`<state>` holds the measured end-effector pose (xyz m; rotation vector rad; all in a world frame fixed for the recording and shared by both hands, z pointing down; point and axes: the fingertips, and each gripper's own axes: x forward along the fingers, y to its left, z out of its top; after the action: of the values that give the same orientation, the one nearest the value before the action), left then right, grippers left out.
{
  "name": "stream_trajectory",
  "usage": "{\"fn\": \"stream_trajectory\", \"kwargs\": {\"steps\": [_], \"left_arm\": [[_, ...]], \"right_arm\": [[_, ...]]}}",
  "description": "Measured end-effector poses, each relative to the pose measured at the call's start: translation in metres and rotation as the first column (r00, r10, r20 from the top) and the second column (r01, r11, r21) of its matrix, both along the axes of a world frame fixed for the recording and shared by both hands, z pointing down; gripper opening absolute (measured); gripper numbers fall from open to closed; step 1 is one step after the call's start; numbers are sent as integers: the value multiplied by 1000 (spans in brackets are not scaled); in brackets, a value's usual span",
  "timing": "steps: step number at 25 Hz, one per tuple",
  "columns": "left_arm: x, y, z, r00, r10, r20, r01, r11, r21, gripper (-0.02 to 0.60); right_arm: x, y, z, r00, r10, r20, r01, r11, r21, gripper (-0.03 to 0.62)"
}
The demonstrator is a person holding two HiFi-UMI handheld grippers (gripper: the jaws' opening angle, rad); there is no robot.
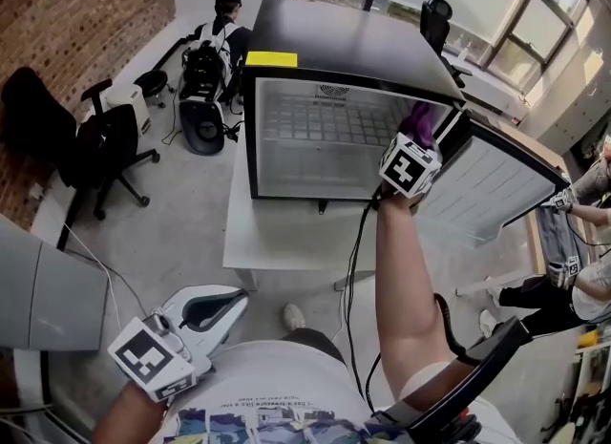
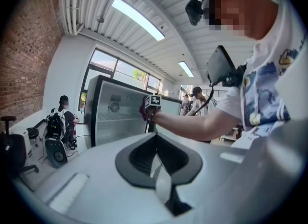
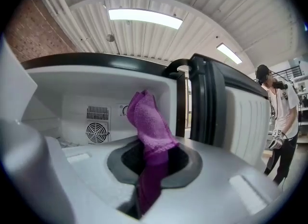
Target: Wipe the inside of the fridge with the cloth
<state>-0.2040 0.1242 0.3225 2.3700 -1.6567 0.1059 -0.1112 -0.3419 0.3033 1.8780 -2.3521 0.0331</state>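
Note:
A small black fridge (image 1: 329, 51) stands on a white table (image 1: 286, 237), its door (image 1: 492, 184) swung open to the right. Its white inside (image 1: 325, 141) holds a wire shelf. My right gripper (image 1: 412, 151) is at the fridge's right front edge, shut on a purple cloth (image 1: 420, 122). The right gripper view shows that cloth (image 3: 149, 126) sticking up from the jaws, with the fridge's back wall and fan (image 3: 97, 132) behind it. My left gripper (image 1: 215, 308) hangs low by my body, shut with nothing in it. The left gripper view shows the fridge (image 2: 113, 114) from afar.
A black office chair (image 1: 91, 146) stands at the left by a brick wall. A person sits with a backpack (image 1: 205, 74) behind the fridge's left side. Other people stand to the right (image 1: 582, 242). A yellow note (image 1: 272, 58) lies on the fridge top.

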Motion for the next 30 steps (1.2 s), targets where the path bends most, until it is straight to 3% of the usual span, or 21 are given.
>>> {"fn": "stream_trajectory", "kwargs": {"steps": [10,15,24,30], "left_arm": [[18,11,3,997,76,-1,-76,997,-5,6],[25,15,8,995,103,-10,-104,994,-24,6],[27,2,7,994,105,-18,-105,994,-31,6],[16,-16,7,998,51,-22,-52,998,-29,6]], "right_arm": [[29,38,5,999,-28,-16,28,1000,13,52],[27,67,-3,995,-103,5,102,993,50,52],[-24,84,-18,913,-397,95,390,917,83,52],[-50,57,-21,904,-427,30,423,902,87,52]]}}
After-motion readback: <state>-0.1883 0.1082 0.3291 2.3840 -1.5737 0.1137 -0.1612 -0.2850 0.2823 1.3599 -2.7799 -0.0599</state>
